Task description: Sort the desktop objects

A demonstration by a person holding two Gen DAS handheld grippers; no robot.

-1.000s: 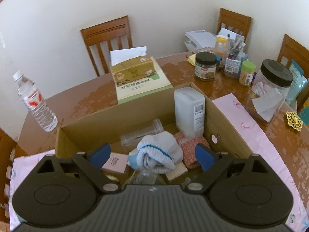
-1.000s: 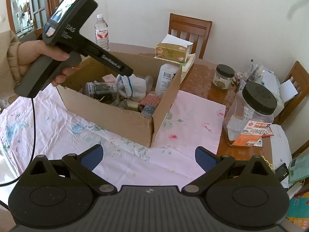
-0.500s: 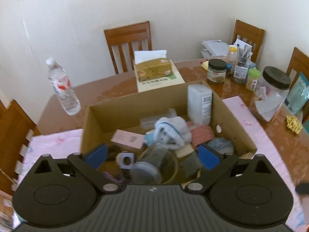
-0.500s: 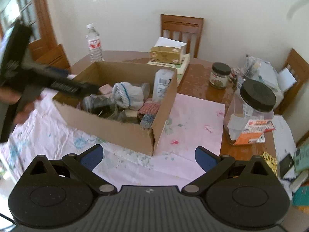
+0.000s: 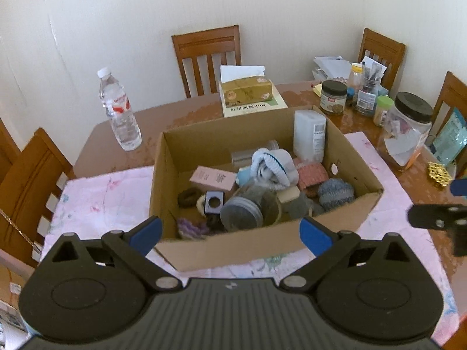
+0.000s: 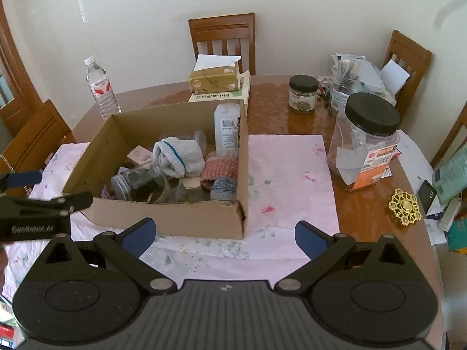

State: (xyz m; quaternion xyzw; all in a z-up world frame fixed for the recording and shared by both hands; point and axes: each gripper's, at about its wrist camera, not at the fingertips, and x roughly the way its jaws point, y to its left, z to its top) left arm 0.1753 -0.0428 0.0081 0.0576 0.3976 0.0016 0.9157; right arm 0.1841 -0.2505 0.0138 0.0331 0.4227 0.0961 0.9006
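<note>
Open brown cardboard box [image 5: 262,242] of small things, set on a pale pink flowered cloth [image 6: 289,175] over the glossy brown wooden counter [image 5: 96,145]. Crowded inside: rolled white sock with a blue stripe [image 5: 274,166], clear glass jar with a grey metal lid [image 5: 242,214] lying on its side with the lid toward the near wall, flat pink carton [image 5: 211,178], white plastic bottle with a barcode label [image 5: 309,137] upright in the far right corner.

Straight ahead of and below the left claw [image 5: 230,234], spread wide and pinching nothing, the near box wall lying right between its blue pads. Ahead and to the left of the right claw [image 6: 223,233], likewise spread and empty, over bare cloth beside the box's near right corner.

Long axis of the box running left to right across the left-wrist view. Left claw judged nearer and better lined up for a reach into the box; the lying jar and the sock closest to its path.
</note>
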